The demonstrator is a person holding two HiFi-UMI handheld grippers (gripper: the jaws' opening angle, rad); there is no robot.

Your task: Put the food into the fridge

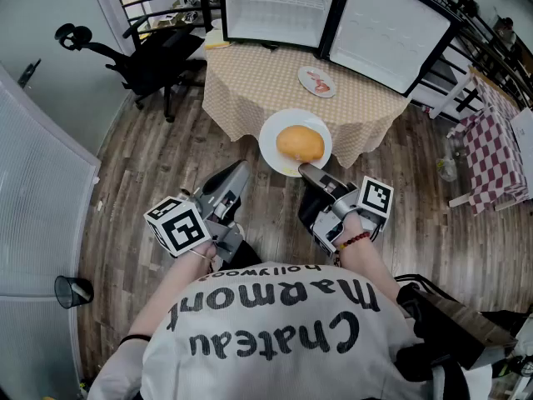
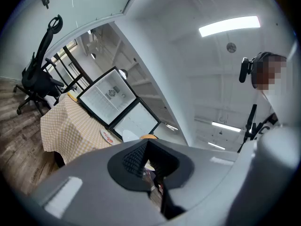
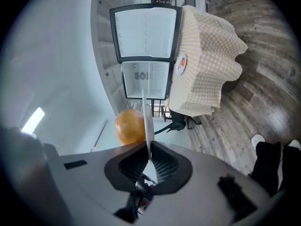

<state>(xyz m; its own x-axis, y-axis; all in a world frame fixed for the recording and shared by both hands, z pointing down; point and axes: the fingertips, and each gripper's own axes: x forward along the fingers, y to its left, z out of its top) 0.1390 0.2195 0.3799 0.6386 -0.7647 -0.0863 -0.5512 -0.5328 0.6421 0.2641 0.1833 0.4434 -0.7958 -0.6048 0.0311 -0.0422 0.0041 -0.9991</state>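
Right hand-held gripper point(image 1: 305, 172) on level plate point(image 1: 271, 137)

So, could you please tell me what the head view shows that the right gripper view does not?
Only the head view shows the left gripper and the red-and-white checked cloth. Only the right gripper view shows the right gripper with its jaws shut on the rim of the round white plate, seen edge-on. Both show the round orange bun on that plate, the beige checked tablecloth and the open black-framed fridge.
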